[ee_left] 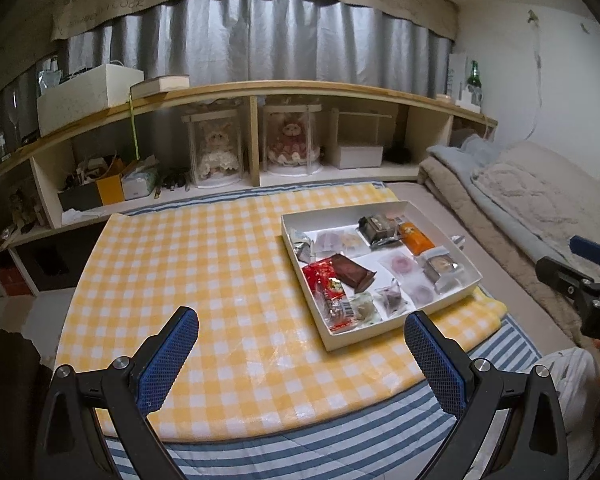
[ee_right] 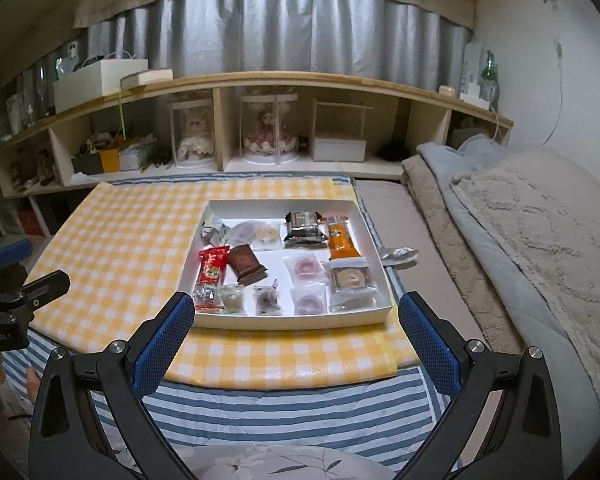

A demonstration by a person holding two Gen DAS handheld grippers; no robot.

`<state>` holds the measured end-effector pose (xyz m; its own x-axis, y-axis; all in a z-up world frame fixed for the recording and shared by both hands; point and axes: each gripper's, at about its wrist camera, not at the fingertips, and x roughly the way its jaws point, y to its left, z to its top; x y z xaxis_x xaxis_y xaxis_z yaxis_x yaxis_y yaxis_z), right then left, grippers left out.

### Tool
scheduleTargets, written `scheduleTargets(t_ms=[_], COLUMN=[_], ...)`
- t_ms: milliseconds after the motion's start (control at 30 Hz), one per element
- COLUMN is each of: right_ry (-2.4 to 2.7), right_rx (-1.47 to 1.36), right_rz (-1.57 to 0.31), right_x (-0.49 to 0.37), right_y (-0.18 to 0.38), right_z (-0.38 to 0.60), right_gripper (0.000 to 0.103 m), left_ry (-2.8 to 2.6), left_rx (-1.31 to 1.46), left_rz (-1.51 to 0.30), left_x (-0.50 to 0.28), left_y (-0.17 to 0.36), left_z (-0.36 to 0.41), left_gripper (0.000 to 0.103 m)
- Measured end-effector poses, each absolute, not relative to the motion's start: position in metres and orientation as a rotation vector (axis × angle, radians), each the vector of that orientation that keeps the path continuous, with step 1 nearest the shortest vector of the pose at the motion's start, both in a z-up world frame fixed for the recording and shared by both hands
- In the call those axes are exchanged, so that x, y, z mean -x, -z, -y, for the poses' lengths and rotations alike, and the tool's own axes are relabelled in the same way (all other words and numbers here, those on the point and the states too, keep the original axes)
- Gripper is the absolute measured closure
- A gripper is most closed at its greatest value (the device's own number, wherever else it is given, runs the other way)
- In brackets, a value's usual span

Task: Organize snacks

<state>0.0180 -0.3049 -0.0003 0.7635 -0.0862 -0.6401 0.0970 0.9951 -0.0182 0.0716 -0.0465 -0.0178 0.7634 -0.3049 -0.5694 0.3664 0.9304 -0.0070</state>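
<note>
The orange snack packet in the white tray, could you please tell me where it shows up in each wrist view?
Left wrist view: the orange snack packet lies right of centre, near the tray's far right side.
Right wrist view: the orange snack packet lies just right of centre, by the tray's right wall.
Shared landmark: the dark silver-wrapped snack directly left of it, inside the white tray.

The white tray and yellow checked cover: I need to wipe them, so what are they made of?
The white tray looks like matte cardboard: thin folded walls, no shine. The yellow checked cover seems glossy plastic or oilcloth, with light glare near its front edge.
</note>
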Motion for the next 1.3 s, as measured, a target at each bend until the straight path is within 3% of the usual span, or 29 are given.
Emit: scheduleTargets(t_ms=[1300], right_ry=[0.116], right_rx=[-0.013], right_rz=[-0.683], right_x=[-0.008], right_y=[0.008], right_z=[0.302], right_gripper=[0.0], left_ry=[0.344], left_rx=[-0.086], left_rz=[-0.579], left_x=[-0.062], left_y=[0.025], left_z=[0.059], left_gripper=[0.0])
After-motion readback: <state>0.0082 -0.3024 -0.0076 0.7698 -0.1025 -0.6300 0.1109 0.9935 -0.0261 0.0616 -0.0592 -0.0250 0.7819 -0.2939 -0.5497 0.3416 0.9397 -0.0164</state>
